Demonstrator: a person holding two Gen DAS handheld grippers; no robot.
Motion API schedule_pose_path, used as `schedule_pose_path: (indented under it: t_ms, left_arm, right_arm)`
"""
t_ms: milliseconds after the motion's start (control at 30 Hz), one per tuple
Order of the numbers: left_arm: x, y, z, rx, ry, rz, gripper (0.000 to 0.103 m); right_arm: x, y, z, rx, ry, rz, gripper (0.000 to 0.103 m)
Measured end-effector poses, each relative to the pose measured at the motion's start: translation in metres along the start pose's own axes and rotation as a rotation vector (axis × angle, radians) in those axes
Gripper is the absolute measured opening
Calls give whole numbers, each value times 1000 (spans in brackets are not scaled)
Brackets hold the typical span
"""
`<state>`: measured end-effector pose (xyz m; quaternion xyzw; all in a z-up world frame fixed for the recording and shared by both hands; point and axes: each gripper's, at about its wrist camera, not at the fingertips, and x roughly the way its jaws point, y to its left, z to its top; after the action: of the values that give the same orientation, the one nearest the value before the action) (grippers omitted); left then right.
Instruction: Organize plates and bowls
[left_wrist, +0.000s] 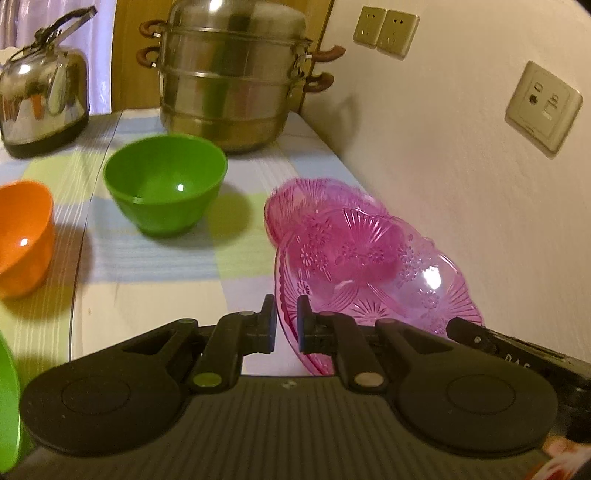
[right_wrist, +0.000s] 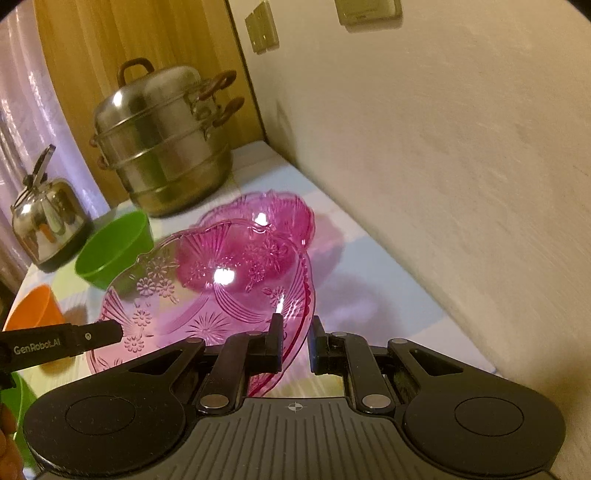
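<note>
While the see-through pink plate (right_wrist: 207, 295) is hanging tilted above a second pink dish (right_wrist: 280, 218) near the wall, both tools are pinching its rim. The left gripper (left_wrist: 287, 325) is squeezing one edge, and the right gripper (right_wrist: 295, 343) is squeezing the other. A green bowl (left_wrist: 166, 181) and an orange bowl (left_wrist: 22, 236) are sitting beside them on the checked tablecloth (left_wrist: 147, 266), in front of a steel pot (left_wrist: 229, 74) and a kettle (left_wrist: 44, 92).

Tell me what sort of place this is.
Probably a home kitchen or dining corner: a tiered stainless steel steamer pot and a shiny steel kettle stand on a table with a pastel checked cloth, beside a plain wall with beige power sockets.
</note>
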<state>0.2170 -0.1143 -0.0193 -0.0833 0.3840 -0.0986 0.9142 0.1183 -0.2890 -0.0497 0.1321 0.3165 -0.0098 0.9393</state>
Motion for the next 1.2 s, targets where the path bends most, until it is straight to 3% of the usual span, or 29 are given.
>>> schedule_pose_path:
  t_ms: [567, 900, 1200]
  left_arm:
    - [77, -1, 70, 37, -27, -14, 10]
    - [120, 7, 75, 39, 7, 0, 11]
    - [133, 11, 67, 38, 25, 3, 12]
  right_arm:
    - [72, 1, 65, -47, -48, -11, 13]
    - [117, 1, 77, -79, -6, -21, 13]
    - [134, 1, 76, -105, 34, -37, 14]
